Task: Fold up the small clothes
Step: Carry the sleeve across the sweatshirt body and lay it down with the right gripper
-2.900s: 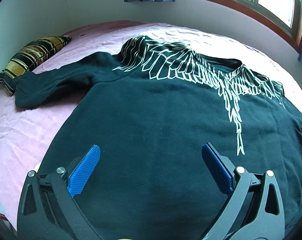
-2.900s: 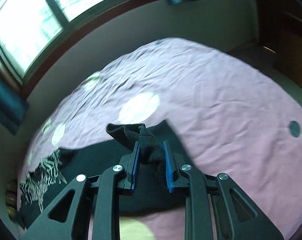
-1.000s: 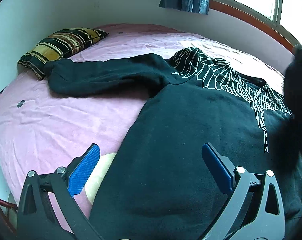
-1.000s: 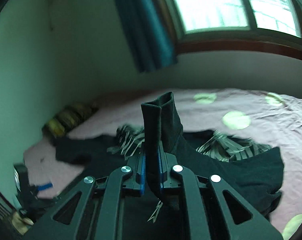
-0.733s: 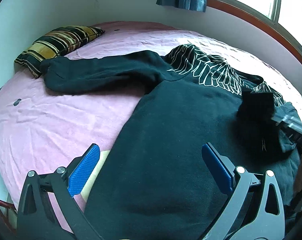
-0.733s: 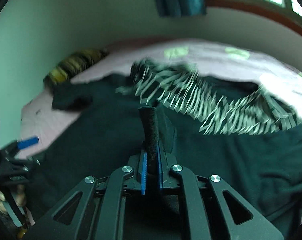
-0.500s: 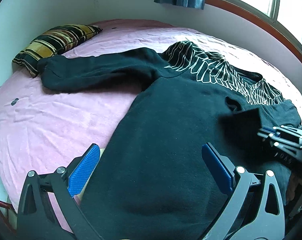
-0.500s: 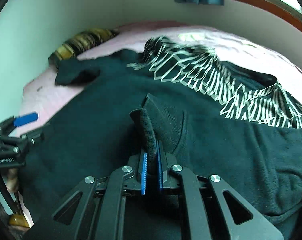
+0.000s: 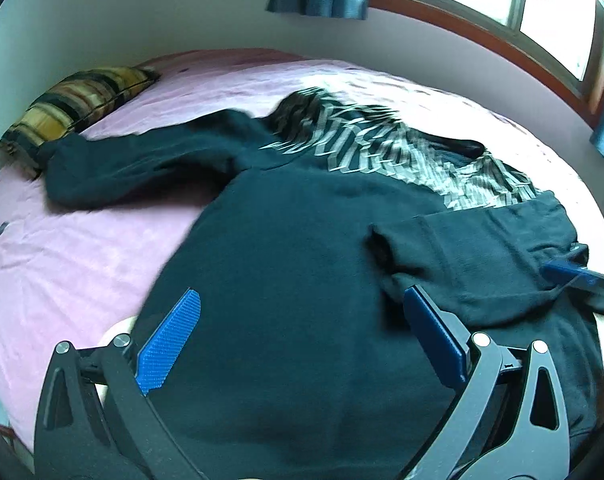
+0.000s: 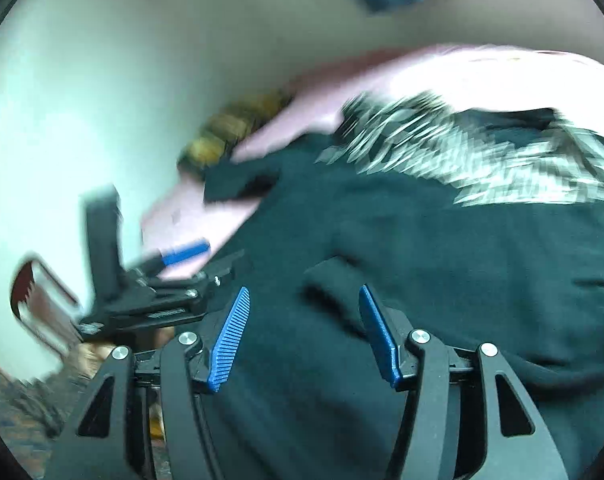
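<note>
While my right tongs (image 10: 302,332) are spreading their jaws, the cuff of the folded sleeve (image 10: 334,280) lies loose on the cloth between the blue pads (image 10: 230,340), with neither pad pressing on it. That sleeve (image 9: 474,248) is doubled across the chest of the black sweatshirt (image 9: 294,272), its cuff end pointing toward the middle of the garment. In the left wrist view one blue tip of my right tongs (image 9: 570,272) shows at the picture's right edge, touching the sleeve near the shoulder fold.

My left tongs (image 9: 298,340) stand released, jaws wide, hovering over the sweatshirt's lower body with only flat cloth beneath them; the left pad sits near the garment's side edge, the right pad just beside the folded cuff.

The sweatshirt lies spread on the pink bed (image 9: 82,248), its white-patterned shoulders toward the window-side edge. Its other sleeve (image 9: 134,168) stretches out flat toward the corner where the striped pillow (image 9: 74,108) rests against the wall. The right wrist view is blurred, so finer detail there I cannot tell.
</note>
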